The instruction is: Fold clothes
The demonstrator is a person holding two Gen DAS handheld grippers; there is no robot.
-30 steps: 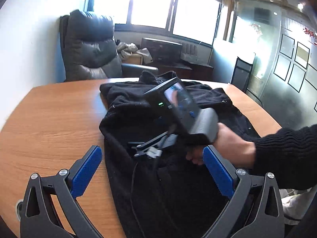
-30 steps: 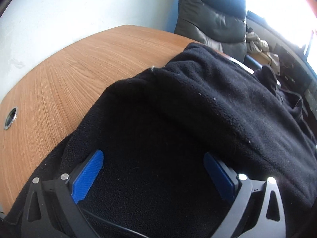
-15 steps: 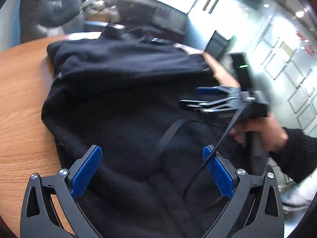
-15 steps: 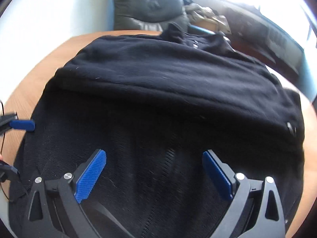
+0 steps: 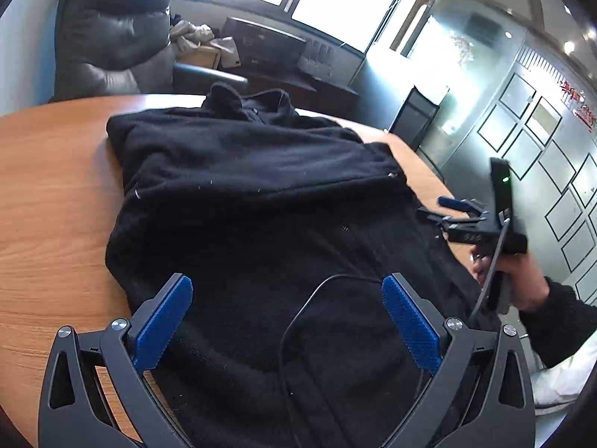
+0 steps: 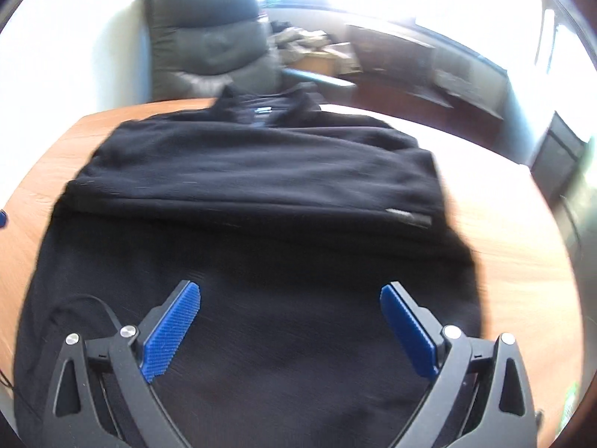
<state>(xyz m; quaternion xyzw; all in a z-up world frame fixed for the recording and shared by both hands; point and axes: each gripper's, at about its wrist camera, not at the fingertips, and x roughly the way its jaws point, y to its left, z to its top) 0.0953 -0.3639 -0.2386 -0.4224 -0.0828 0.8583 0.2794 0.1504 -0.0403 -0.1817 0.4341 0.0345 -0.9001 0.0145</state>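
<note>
While both grippers (image 5: pixel 285 317) (image 6: pixel 289 323) gape empty, the black fleece's (image 5: pixel 261 194) near hem is cut off

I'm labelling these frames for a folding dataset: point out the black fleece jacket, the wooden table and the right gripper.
black fleece jacket (image 5: pixel 261 171), left wrist view, folded-over sleeve.
wooden table (image 5: pixel 52 186), left wrist view, bare top left of jacket.
right gripper (image 6: pixel 289 321), right wrist view, midway between open fingertips.

The jacket (image 5: pixel 261 201) is black fleece — matt, napped, flecked with pale lint. The table (image 5: pixel 48 194) is wood with a smooth satin grain. The left gripper (image 5: pixel 285 321) and right gripper (image 6: pixel 289 321) have matt black plastic frames, ribbed blue pads (image 6: pixel 171 330) and shiny metal screws. The chair (image 5: pixel 112 33) is glossy, creased dark leather — the cable (image 5: pixel 298 321) smooth black.
</note>
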